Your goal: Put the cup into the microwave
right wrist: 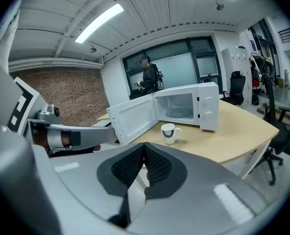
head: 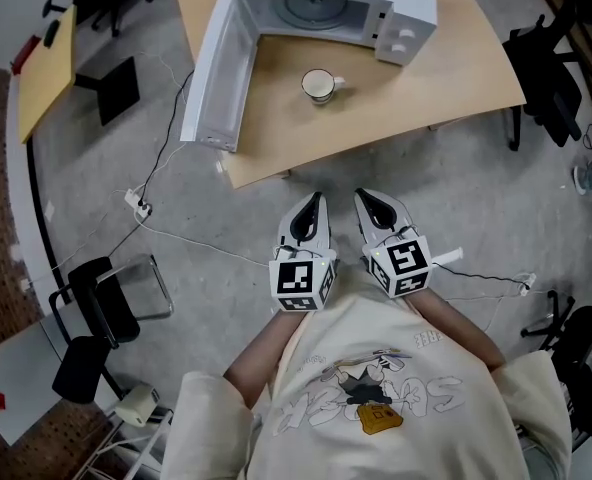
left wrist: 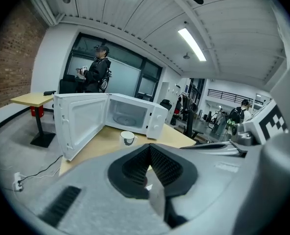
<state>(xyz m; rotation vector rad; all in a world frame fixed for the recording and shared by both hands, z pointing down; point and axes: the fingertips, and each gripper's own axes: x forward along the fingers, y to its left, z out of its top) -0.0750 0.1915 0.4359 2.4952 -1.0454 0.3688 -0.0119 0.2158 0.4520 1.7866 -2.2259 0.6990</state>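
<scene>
A white cup (head: pixel 318 85) with a dark rim stands upright on the wooden table (head: pixel 396 98), just in front of the white microwave (head: pixel 346 8). The microwave door (head: pixel 214 73) hangs wide open to the left and the cavity is empty. My left gripper (head: pixel 313 203) and right gripper (head: pixel 363 200) are side by side over the floor, short of the table's near edge and well away from the cup. Both are shut with nothing between the jaws. The left gripper view shows its jaws (left wrist: pixel 149 149) below the cup (left wrist: pixel 128 137). The right gripper view shows its jaws (right wrist: pixel 144 150) below the cup (right wrist: pixel 168 132).
Cables and a power strip (head: pixel 136 206) lie on the grey floor at left. A black chair (head: pixel 96 313) stands lower left, office chairs (head: pixel 551 78) at right. A yellow side table (head: pixel 44 68) is at upper left. A person (left wrist: pixel 97 72) stands behind the microwave.
</scene>
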